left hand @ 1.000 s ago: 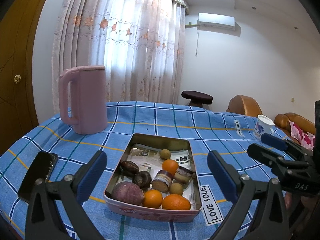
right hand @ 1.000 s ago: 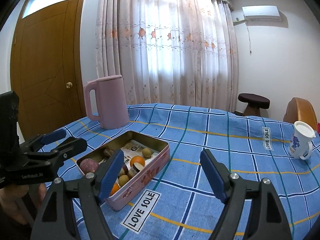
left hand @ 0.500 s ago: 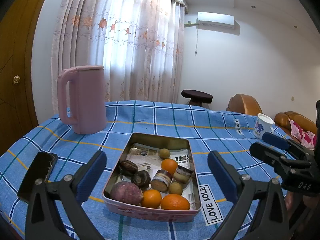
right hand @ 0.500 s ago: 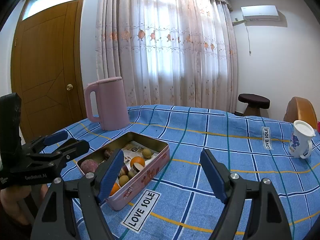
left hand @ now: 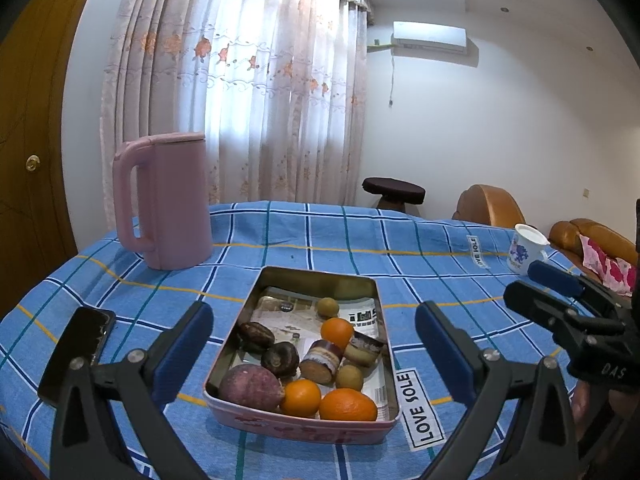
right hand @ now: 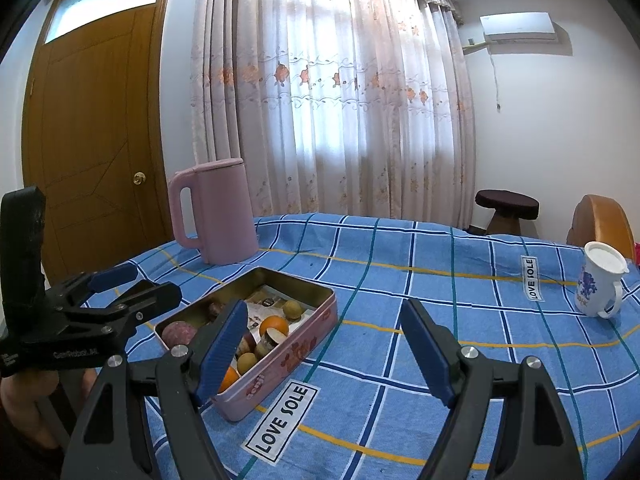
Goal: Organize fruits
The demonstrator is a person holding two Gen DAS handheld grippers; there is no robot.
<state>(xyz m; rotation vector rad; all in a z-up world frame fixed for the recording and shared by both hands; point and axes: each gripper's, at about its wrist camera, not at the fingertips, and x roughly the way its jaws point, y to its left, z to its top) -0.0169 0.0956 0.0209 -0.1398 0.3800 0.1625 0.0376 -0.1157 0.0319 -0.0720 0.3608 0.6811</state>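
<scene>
Blue-checked bench [left hand: 400, 264] carried a tin [left hand: 374, 356] of fruit.
Left gripper [left hand: 314, 344], jaws apart and empty, faced it squarely, long axis running away; right gripper [right hand: 324, 344], also apart, had it off to its left.

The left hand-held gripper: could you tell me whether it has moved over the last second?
Yes, slightly. In the right wrist view the left hand-held gripper has risen and edged toward the pink jug.
</scene>
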